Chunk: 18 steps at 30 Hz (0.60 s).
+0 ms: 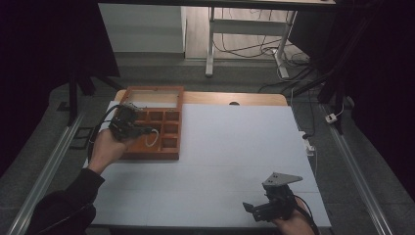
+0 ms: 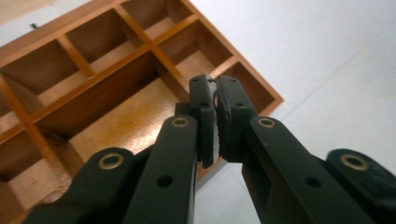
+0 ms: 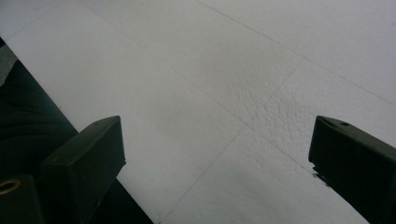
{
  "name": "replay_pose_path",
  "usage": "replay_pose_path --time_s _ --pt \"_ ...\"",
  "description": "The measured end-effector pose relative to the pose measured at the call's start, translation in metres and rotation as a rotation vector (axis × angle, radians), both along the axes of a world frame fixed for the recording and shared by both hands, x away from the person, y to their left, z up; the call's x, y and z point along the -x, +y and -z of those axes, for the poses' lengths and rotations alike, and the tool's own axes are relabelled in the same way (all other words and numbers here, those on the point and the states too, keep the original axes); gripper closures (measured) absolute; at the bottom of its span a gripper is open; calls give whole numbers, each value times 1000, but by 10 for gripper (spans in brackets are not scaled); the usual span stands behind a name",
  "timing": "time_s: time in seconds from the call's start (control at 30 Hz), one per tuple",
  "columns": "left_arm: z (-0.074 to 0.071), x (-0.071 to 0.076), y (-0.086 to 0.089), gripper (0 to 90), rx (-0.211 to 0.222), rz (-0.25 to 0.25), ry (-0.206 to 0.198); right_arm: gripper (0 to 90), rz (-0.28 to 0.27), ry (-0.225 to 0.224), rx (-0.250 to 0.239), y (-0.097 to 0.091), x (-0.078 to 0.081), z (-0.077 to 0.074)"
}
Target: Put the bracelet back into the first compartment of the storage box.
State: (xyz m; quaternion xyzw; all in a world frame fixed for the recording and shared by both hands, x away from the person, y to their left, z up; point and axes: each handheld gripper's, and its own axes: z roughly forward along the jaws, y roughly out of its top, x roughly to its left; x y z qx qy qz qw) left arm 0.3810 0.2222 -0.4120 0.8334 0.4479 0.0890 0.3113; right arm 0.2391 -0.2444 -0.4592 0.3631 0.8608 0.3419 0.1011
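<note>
A brown wooden tray [image 1: 179, 128] with several compartments lies at the table's left. My left gripper [image 1: 148, 130] hovers over the tray's front part, pointing right. A thin white loop [image 1: 153, 138] curves from its tip down over the tray. In the left gripper view the left gripper [image 2: 215, 87] has its jaws pressed together with a pale sliver pinched at the tips; the tray [image 2: 264, 91] lies beneath, its visible compartments bare. My right gripper [image 1: 250, 210] rests low at the table's front right, open, and in its own view the right gripper [image 3: 217, 140] has nothing between its fingers.
The white table cover [image 1: 235, 147] stretches between the tray and the right gripper. The front table edge [image 3: 116, 186] runs close by the right gripper's left jaw. Behind the table stand a desk frame [image 1: 210, 44] and floor cables [image 1: 254, 46].
</note>
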Motion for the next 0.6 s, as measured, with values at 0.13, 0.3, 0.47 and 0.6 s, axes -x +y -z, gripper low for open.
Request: replay_pose_path --time_s 0.13,0.3,0.47,0.6 --pt "2 -7 9 853 -3 -30 -1 32 0 -1 0 0 0 0" --pt "4 -17 20 853 -11 -69 -1 32 -1 0 -1 0 0 0" --pt "4 -26 31 852 -8 -107 -5 32 -1 -1 -1 0 0 0" --pt "5 -33 40 852 -10 -132 -7 32 -1 -2 0 0 0 0"
